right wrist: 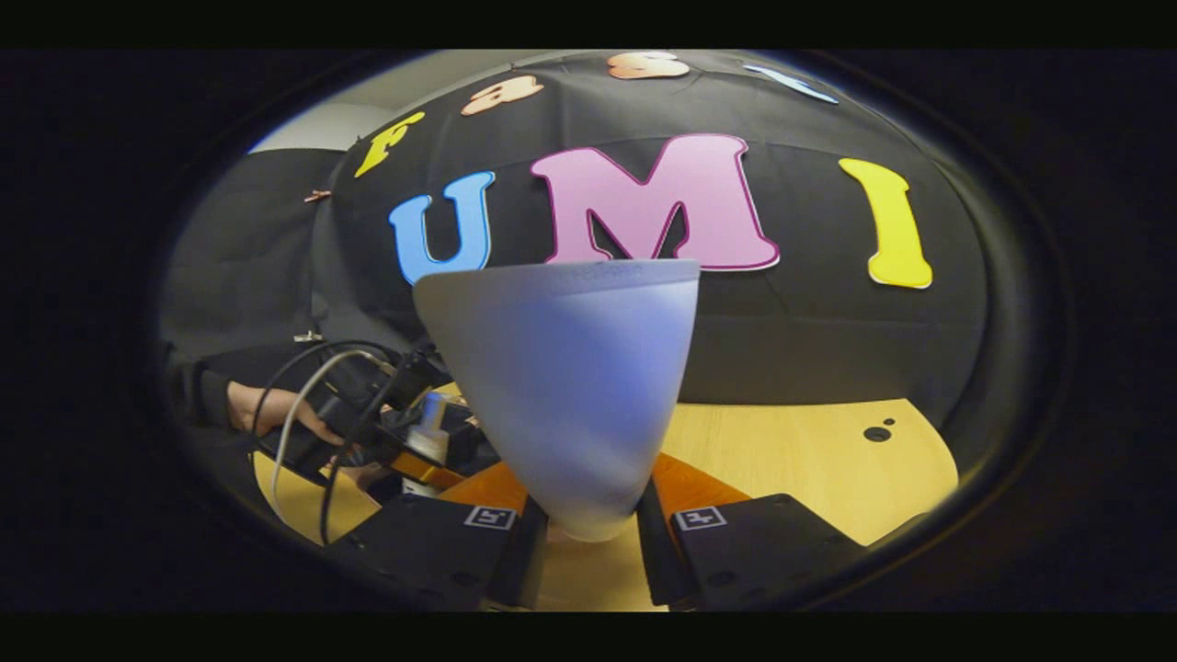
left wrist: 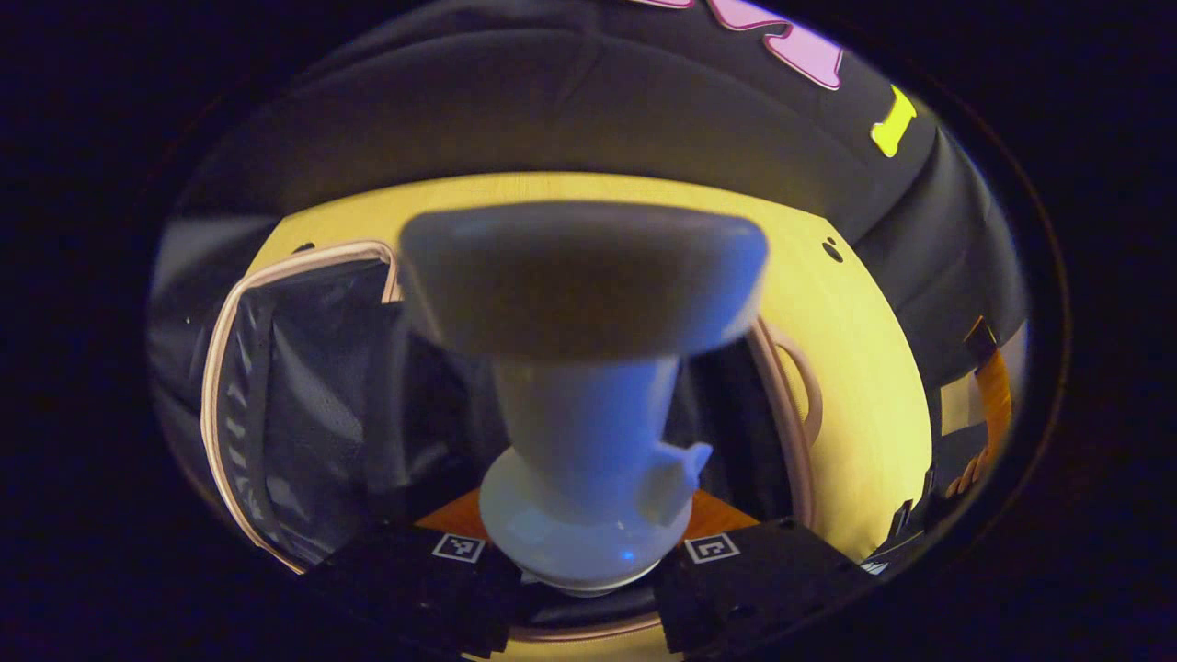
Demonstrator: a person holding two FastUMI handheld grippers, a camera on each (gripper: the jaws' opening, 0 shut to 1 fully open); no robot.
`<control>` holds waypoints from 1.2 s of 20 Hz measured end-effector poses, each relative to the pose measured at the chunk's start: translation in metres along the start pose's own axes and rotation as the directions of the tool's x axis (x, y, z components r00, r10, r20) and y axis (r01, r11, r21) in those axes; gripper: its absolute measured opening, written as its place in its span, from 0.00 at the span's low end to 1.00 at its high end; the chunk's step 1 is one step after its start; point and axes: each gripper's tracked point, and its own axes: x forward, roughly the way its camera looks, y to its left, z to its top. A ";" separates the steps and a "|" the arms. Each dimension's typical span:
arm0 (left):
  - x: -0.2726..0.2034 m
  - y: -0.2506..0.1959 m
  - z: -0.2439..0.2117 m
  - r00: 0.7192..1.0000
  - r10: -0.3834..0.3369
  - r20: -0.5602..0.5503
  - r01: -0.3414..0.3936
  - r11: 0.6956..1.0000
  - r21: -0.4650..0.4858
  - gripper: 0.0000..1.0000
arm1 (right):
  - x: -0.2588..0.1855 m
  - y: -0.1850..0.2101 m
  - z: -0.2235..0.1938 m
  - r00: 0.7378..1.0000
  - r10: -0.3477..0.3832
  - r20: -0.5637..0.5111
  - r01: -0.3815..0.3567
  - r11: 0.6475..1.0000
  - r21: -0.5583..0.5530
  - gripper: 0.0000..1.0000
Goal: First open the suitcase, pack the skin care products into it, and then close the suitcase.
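My left gripper [left wrist: 584, 570] is shut on the pump end of a white pump bottle [left wrist: 588, 414], whose wide base points away from the camera. Below it lies the open suitcase [left wrist: 221, 368], pale pink at the rim with a black mesh lining [left wrist: 303, 414]. The bottle hangs over the suitcase's inside. My right gripper [right wrist: 588, 533] is shut on the narrow cap end of a white tube [right wrist: 565, 386], held upright over the table with its flat crimped end up. In the right gripper view, a hand [right wrist: 267, 409] holds the left gripper with the pump bottle [right wrist: 428, 437] far left.
The suitcase lies on a yellow wooden table [left wrist: 855, 368] with small dark holes [right wrist: 876, 432]. The suitcase's handle [left wrist: 809, 386] sticks out on its right side. Black cloth walls close the back. Cables [right wrist: 303, 405] trail from the left gripper. An orange strap [left wrist: 993, 395] hangs at the right.
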 end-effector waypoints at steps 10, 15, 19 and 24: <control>0.008 0.016 0.010 0.982 0.183 -0.051 -0.179 0.981 0.072 0.69 | 0.017 0.011 -0.001 0.998 0.040 -0.052 -0.040 0.999 0.001 0.47; -0.072 0.029 0.044 0.918 0.191 0.346 -0.183 0.982 -0.056 0.73 | 0.031 0.039 -0.019 0.988 0.084 -0.130 -0.085 0.996 0.002 0.47; -0.168 0.038 0.036 0.797 0.238 0.556 -0.220 0.970 -0.101 0.77 | 0.052 0.061 -0.048 0.965 0.100 -0.241 -0.095 0.995 0.031 0.47; -0.241 0.036 -0.033 0.774 0.195 0.602 -0.065 0.971 -0.231 0.78 | 0.076 0.110 -0.102 0.890 0.117 -0.442 -0.070 0.990 0.122 0.47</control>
